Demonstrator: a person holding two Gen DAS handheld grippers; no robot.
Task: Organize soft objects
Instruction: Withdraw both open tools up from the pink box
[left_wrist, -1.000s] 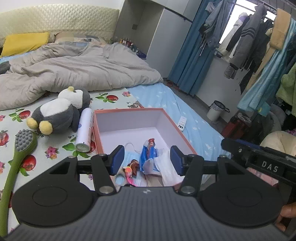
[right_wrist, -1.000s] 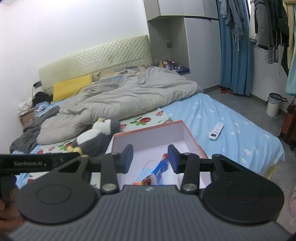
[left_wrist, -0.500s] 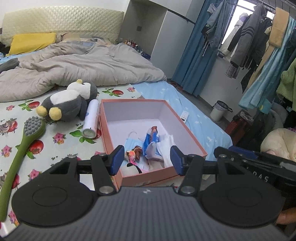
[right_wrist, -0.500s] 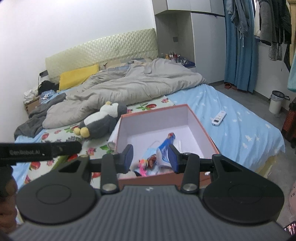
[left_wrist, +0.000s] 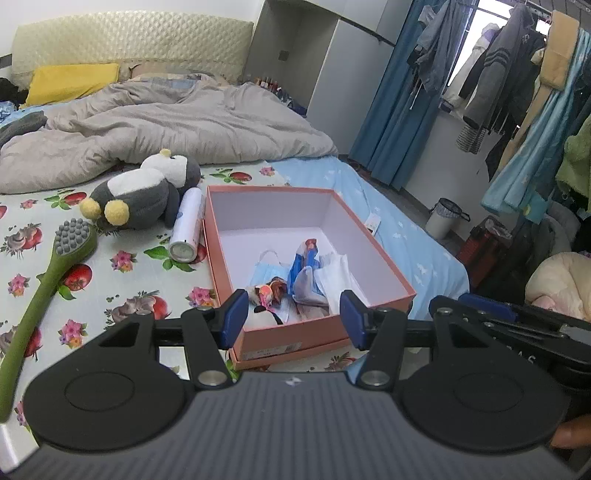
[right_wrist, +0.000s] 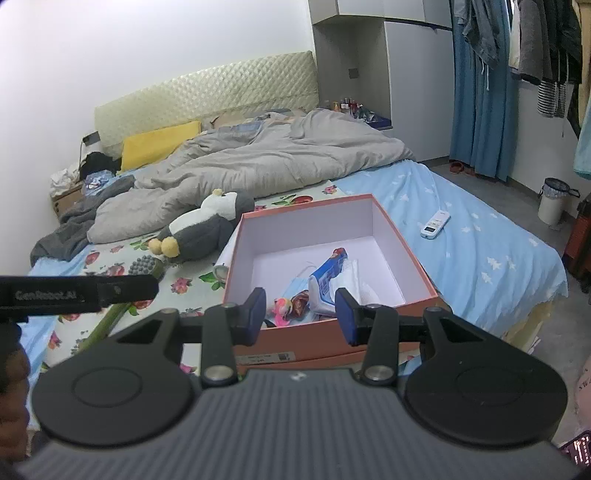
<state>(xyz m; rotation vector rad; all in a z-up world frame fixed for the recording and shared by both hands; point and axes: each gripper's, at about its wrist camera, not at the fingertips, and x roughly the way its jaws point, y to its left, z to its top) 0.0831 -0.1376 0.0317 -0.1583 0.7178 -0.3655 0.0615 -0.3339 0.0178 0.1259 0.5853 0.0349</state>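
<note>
Nearing, box (left_wrist: 317, 332) shows its front wall, seemingly lower.

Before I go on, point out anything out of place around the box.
The plush penguin lies toppled on the floral sheet, outside the pink box. A white spray can lies on its side beside the box's left wall. A remote sits loose on the blue sheet.

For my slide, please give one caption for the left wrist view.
Open claw before pink box on bed, penguin beside it.
</note>
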